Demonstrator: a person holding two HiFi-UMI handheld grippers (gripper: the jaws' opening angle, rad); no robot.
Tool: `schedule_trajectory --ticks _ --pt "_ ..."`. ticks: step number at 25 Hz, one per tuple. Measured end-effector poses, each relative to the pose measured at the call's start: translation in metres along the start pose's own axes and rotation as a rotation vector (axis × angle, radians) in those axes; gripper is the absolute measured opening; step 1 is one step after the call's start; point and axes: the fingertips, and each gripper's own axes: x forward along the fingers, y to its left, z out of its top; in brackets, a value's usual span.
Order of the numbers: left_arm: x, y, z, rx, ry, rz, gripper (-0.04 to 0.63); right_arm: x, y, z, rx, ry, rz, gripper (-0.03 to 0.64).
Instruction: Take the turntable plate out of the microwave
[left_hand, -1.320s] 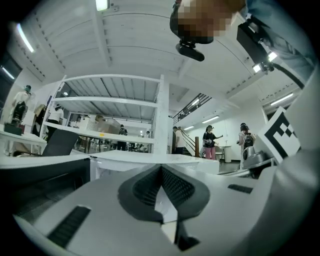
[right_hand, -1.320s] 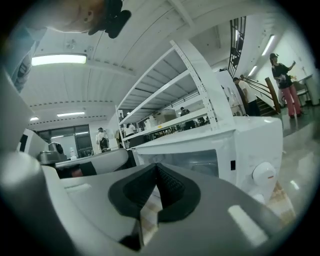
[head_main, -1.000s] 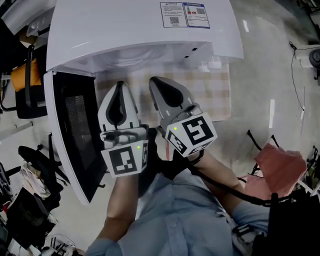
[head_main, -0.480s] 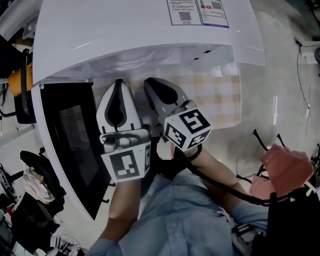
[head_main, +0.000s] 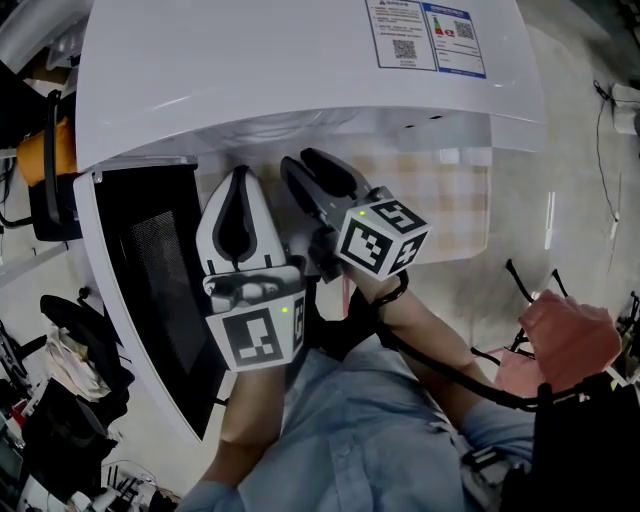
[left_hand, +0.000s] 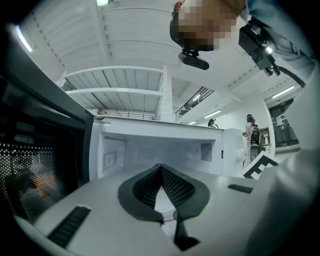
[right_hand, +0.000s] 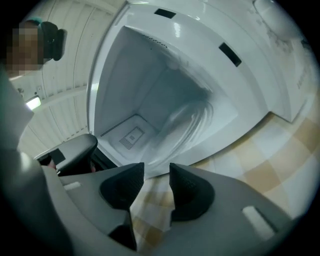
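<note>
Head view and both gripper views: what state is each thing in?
microwave door, swung open.
turntable plate, in the microwave, not gripped.
left hand-held gripper, shut, empty.
right hand-held gripper, jaws have just been opening, now apart, nothing between them.

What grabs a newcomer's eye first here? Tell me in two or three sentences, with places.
The big white microwave fills the top of the head view, its dark door swung open at the left. Before its mouth sit two grippers side by side: the left gripper shut and empty, the right gripper with jaws that have just been opening, nothing between them. Inside the cavity lies the glass turntable plate, untouched.
</note>
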Motion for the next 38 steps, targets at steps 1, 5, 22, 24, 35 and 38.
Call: schedule_trajectory --ticks 1,5,22,24,35,38 --pt "0.000 0.002 -0.001 -0.004 0.007 0.002 0.007 0.002 -0.001 0.001 0.019 -0.003 -0.002 0.156" --pt "0.000 0.009 -0.002 -0.026 0.026 0.015 0.008 0.010 -0.006 0.006 0.121 -0.014 -0.005 0.156" --pt "0.000 0.013 0.002 -0.053 0.027 0.001 0.008 0.010 -0.018 0.005 0.357 -0.102 0.019 0.061" --pt "0.000 0.014 0.002 -0.053 0.026 0.005 0.006 0.008 -0.017 0.006 0.361 -0.107 0.022 0.061" --pt "-0.004 0.003 0.004 -0.051 0.028 -0.009 0.007 -0.009 -0.011 -0.001 0.377 -0.113 0.031 0.061" --pt "-0.004 0.001 0.004 -0.053 0.033 -0.014 0.006 -0.011 -0.013 -0.004 0.384 -0.112 0.027 0.061"
